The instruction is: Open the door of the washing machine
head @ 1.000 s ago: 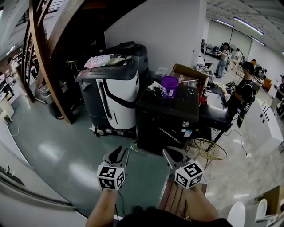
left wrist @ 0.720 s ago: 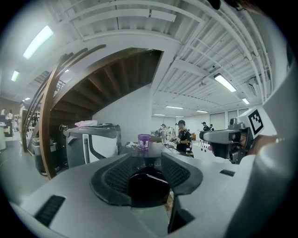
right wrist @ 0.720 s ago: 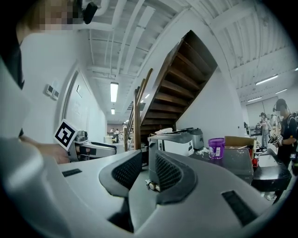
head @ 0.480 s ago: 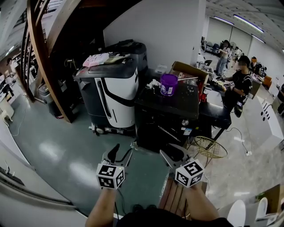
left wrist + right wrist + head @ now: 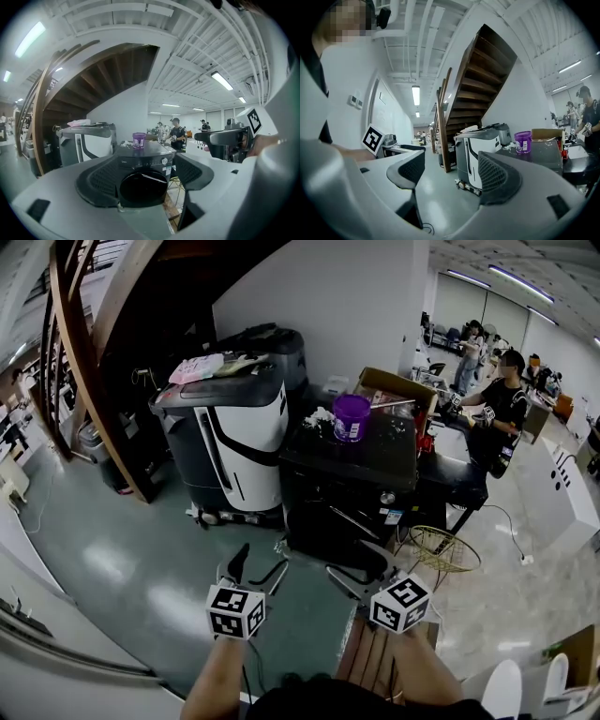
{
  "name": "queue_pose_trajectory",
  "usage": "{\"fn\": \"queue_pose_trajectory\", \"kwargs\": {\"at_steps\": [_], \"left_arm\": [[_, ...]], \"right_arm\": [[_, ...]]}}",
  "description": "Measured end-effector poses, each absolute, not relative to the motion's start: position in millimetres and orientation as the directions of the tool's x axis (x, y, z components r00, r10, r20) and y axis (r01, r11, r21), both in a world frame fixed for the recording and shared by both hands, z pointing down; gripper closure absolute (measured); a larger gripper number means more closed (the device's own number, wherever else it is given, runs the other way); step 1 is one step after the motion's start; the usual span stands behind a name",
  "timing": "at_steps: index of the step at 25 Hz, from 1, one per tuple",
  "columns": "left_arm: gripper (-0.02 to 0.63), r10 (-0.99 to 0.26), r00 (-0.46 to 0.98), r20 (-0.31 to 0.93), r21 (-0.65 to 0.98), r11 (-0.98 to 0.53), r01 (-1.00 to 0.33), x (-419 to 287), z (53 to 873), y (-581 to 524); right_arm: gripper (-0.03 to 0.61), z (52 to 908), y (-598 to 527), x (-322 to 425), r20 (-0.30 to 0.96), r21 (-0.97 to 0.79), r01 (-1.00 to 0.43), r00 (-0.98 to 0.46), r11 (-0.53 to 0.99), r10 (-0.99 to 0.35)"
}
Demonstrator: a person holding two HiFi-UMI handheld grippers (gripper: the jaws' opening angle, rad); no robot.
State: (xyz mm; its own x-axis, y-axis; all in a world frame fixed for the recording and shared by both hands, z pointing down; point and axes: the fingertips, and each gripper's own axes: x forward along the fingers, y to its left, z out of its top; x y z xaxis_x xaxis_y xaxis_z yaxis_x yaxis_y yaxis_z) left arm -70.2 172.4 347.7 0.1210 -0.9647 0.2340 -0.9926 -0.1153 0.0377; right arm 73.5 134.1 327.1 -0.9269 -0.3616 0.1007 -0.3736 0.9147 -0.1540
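The washing machine (image 5: 349, 491), a black front-loader, stands on the grey floor (image 5: 122, 559) ahead of the person, just beside a white-and-grey machine (image 5: 234, 442) on its left. Its round dark door (image 5: 142, 188) faces the person and looks closed, with a thin silver handle (image 5: 153, 177) across its upper right. A purple bucket (image 5: 352, 418) stands at the back edge of the washer's top.

Both forearms reach in from the bottom edge of the head view, side by side, each hand behind its marker cube. The left forearm (image 5: 217, 679) runs almost straight ahead, and the left claw (image 5: 262, 561) points forward and slightly down at the washer's lower front, well apart from it. Its jaws are spreading open, the ribbed pads (image 5: 99, 180) wide apart with nothing between them; the door shows far off through the gap.

The right hand (image 5: 405, 660) holds the right claw (image 5: 361, 570) near the left one, close to level and angled toward the left of the scene, also well short of the washer. Its jaws are opening too, and the pads (image 5: 499, 177) grip nothing: between them show only bare floor and the white-and-grey machine in the distance.

A wooden staircase (image 5: 84, 352) rises on the left, and a person in black (image 5: 502, 399) stands far off at the right
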Motion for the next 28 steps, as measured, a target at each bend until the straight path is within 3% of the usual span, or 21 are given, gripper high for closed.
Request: {"fn": "queue_pose_trajectory", "kwargs": {"at_steps": [6,28], "left_arm": [[0.186,-0.964,0.071,0.257,-0.004,-0.075,-0.997,-68.3,347.9,162.7],[0.187,-0.952,0.158,0.262,0.040,-0.153,-0.987,-19.0,358.9,122.8]], "right_arm": [[0.165,328.0,126.8,78.6,0.105,-0.164,-0.366,-0.930,0.916,-0.353],[0.163,348.2,96.6,119.0,0.118,-0.212,-0.369,-0.929,0.905,-0.351]]}}
